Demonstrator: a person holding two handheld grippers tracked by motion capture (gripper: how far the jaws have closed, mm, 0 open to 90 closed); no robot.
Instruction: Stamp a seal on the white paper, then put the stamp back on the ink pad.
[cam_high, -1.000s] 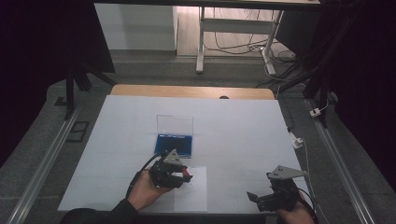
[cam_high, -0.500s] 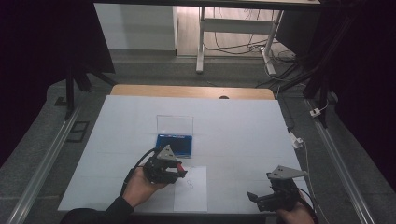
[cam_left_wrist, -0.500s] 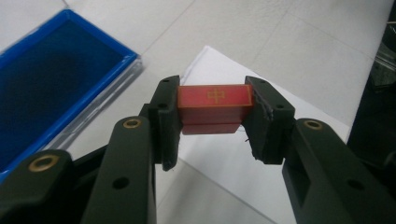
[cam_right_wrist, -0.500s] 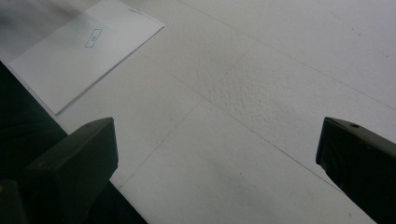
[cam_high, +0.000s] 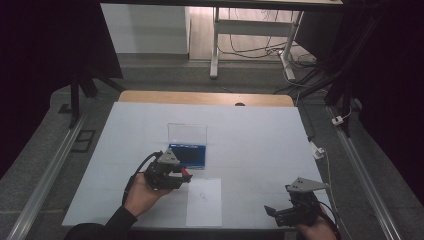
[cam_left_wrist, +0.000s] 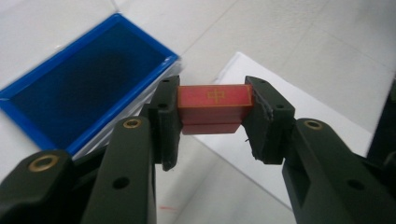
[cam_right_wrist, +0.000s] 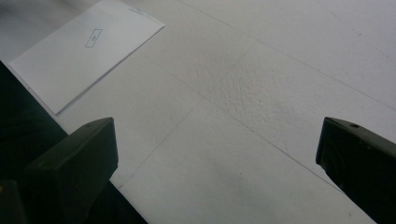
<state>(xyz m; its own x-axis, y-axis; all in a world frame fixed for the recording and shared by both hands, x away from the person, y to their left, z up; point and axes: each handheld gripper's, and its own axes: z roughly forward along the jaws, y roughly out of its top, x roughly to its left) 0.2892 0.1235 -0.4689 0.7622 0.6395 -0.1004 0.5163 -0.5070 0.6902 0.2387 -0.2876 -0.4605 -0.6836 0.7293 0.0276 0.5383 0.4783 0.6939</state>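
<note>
My left gripper (cam_high: 184, 173) hovers just in front of the open blue case (cam_high: 192, 155), shut on a small red block (cam_high: 186, 173). In the left gripper view the red block (cam_left_wrist: 214, 108), with a gold cross mark on its top face, is clamped between the two pads (cam_left_wrist: 166, 122) of my left gripper (cam_left_wrist: 212, 100). The blue case (cam_left_wrist: 84, 88) lies beyond on the left. My right gripper (cam_high: 270, 211) rests near the table's front right edge; in the right gripper view my right gripper (cam_right_wrist: 215, 154) is open over bare table.
A white paper sheet (cam_high: 204, 202) with a small printed mark lies at the front middle of the table, between the two hands; the right gripper view has the sheet (cam_right_wrist: 88, 51) at top left. The case's clear lid (cam_high: 187, 134) stands upright behind the blue tray.
My left gripper has moved left and a little away from the paper sheet, toward the blue case, carrying the red block. The right gripper has stayed in place.
</note>
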